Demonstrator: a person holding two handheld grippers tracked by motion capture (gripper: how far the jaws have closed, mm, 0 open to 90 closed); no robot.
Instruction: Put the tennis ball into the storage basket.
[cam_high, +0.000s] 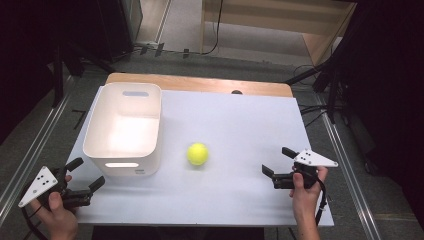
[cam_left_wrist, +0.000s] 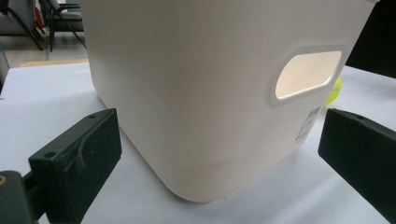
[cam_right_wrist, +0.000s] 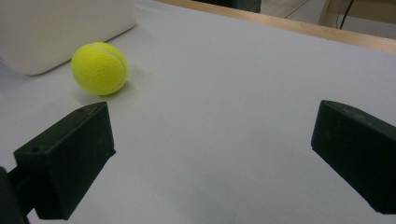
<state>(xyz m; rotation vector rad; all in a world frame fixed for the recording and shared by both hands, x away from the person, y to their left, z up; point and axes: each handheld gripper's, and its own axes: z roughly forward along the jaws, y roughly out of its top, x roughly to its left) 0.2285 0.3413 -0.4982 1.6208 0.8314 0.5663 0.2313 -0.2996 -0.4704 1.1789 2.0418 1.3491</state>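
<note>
- High view: the tennis ball (cam_high: 197, 154) lay alone on the white table (cam_high: 240, 130), just right of the white bin (cam_high: 123, 130) and apart from its wall. The right gripper (cam_high: 278, 163) rested near the table's right front, jaws spread and empty, pointing leftward toward the ball. The left gripper (cam_high: 85, 174) sat at the front left corner, jaws likewise parted and holding nothing, with the bin's near corner standing between it and the ball. By my reading, the right hand had the clear line to the ball; the left was blocked by the bin.
- Left gripper view: both black jaws stood wide apart, empty, aimed at the bin's (cam_left_wrist: 215, 93) rounded corner and handle slot (cam_left_wrist: 308, 74). A sliver of the ball (cam_left_wrist: 336, 91) peeked out past the bin's right edge.
- Right gripper view: the jaws were released, with bare table between them. The ball (cam_right_wrist: 99, 68) lay ahead and off to the left of the jaw line, close beside the bin's (cam_right_wrist: 56, 28) base. Being round, it offered no long axis to match; the coming reach probably called for swinging left to centre it between the jaws.
</note>
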